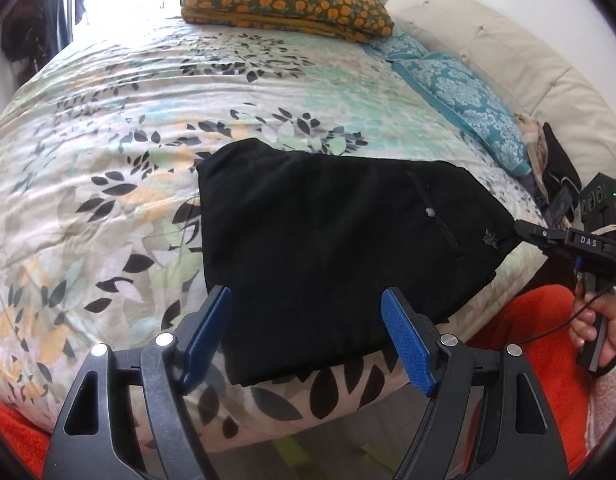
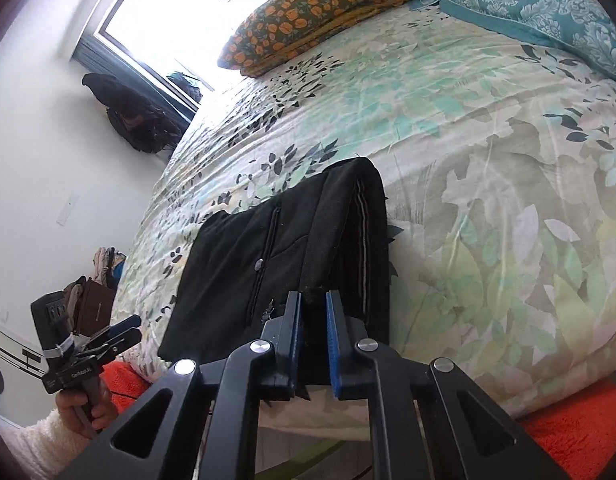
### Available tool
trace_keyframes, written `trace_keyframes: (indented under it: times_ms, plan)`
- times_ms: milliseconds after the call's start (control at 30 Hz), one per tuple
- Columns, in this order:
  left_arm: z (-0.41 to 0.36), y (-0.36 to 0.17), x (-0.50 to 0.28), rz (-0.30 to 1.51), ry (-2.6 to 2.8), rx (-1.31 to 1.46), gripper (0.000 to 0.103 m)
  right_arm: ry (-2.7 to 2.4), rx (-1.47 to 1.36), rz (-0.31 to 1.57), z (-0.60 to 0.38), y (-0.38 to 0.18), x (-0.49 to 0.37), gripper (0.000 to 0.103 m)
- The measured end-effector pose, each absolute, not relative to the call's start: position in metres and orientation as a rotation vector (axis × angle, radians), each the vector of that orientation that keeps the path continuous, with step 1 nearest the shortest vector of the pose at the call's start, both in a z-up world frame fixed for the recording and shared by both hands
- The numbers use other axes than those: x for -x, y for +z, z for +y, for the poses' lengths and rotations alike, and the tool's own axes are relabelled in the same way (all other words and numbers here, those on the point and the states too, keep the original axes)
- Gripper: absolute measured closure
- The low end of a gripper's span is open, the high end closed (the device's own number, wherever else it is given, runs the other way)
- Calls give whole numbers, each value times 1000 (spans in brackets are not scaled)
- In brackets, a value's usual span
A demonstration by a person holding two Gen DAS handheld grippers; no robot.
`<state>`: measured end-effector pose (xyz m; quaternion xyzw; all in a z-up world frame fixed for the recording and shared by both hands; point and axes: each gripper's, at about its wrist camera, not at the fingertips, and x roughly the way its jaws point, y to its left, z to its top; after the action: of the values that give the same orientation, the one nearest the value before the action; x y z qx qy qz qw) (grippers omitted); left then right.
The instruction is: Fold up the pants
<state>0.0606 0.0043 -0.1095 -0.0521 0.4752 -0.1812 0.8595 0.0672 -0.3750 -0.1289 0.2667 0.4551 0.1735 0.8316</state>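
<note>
The right claw (image 2: pixel 312 332) is clamped on a corner of the black pants (image 1: pixel 331 240) – the left claw (image 1: pixel 308 328) gapes wide just above their near edge, gripping nothing, over the bed (image 1: pixel 108 128).

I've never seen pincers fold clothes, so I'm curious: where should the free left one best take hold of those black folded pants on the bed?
Probably the near corner of the black folded fabric pants at the bed's edge, approached from the person's side. There the stacked layers overhang slightly, so the open left gripper can straddle them, mirroring the right gripper, which is pinching the other near corner.
</note>
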Motion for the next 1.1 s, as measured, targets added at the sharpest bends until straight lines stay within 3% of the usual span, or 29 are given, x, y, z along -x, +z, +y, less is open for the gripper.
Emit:
trace_keyframes:
  times_ms: [67,200,400,467,500,533,733,867,933,1100]
  plan:
    - [4,-109,-59,997,-389,114,24,369,-580,1009,-373,-130,-61,91]
    - [-6,-117,-57,1015,-411,79,24,251,-562,1177,-373,-189,-52,91]
    - [-37,-149,-67,1049,-431,-33,24,216,-451,1145,-362,-186,-61,88]
    - [-49,-171,-70,1090,-395,-119,24,197,-442,1143,-363,-183,-61,77]
    - [-53,-173,-66,1068,-385,-147,24,177,-427,1131,-365,-177,-59,65]
    - [-54,-171,-62,1044,-382,-161,24,161,-394,1097,-366,-166,-56,60]
    - [-54,-169,-58,1042,-405,-143,23,331,-223,872,-322,-110,-46,60]
    - [-53,-167,-56,1048,-410,-142,23,340,-177,1062,-295,-168,-56,64]
    - [-50,-166,-54,1053,-409,-135,23,336,-207,1071,-298,-186,-53,80]
    - [-35,-149,-60,1040,-417,13,23,341,-222,1052,-301,-183,-52,80]
